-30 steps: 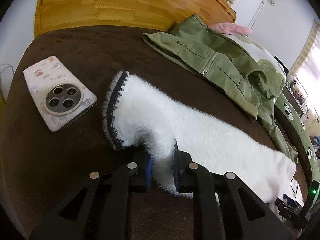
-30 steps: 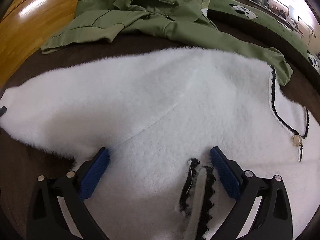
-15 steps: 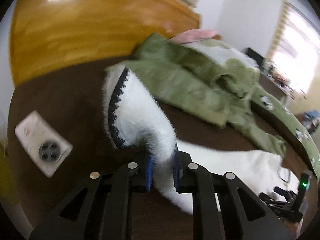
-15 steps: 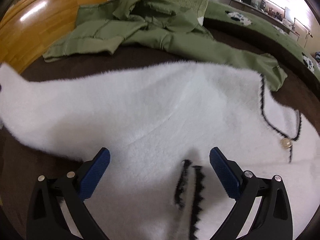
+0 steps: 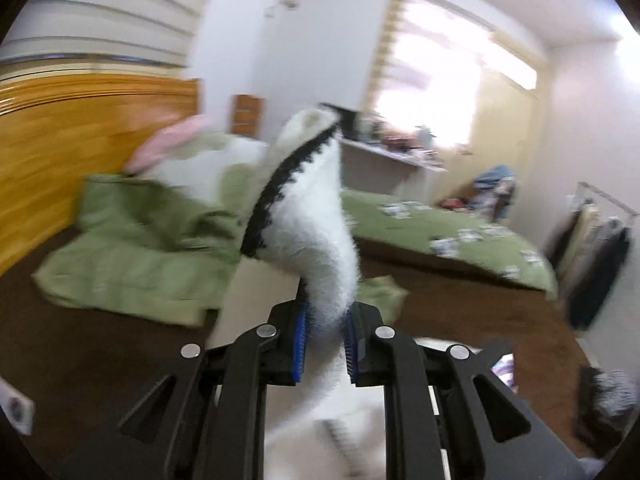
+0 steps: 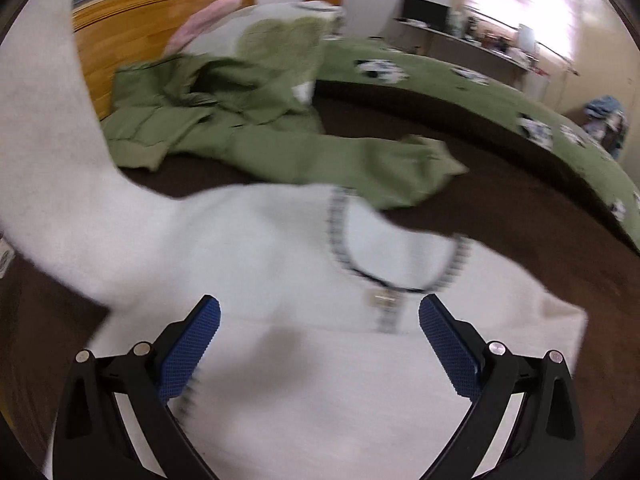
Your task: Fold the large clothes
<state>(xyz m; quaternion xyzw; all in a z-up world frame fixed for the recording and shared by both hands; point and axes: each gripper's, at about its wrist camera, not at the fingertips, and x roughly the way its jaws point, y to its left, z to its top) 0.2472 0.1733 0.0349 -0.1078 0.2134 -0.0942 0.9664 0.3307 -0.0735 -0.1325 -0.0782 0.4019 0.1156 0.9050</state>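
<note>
White sweater [image 6: 280,280] spread flat over the brown bed [image 6: 500,216], green jacket [image 6: 240,136] just behind it, sleeve [image 5: 316,216] hoisted up off the bed, black-trimmed cuff [image 5: 288,184] flopping over the top. Left gripper [image 5: 324,340] clenched on the sleeve below the cuff; right gripper [image 6: 320,340] gaping wide above the sweater's chest, gripping nothing, button [image 6: 382,298] and neckline trim just ahead of its fingers. Best now, probably: swing the sleeve across the chest in one low arc, lay the cuff flat, release only once settled, and press down the body with the right to stop any drag.
</note>
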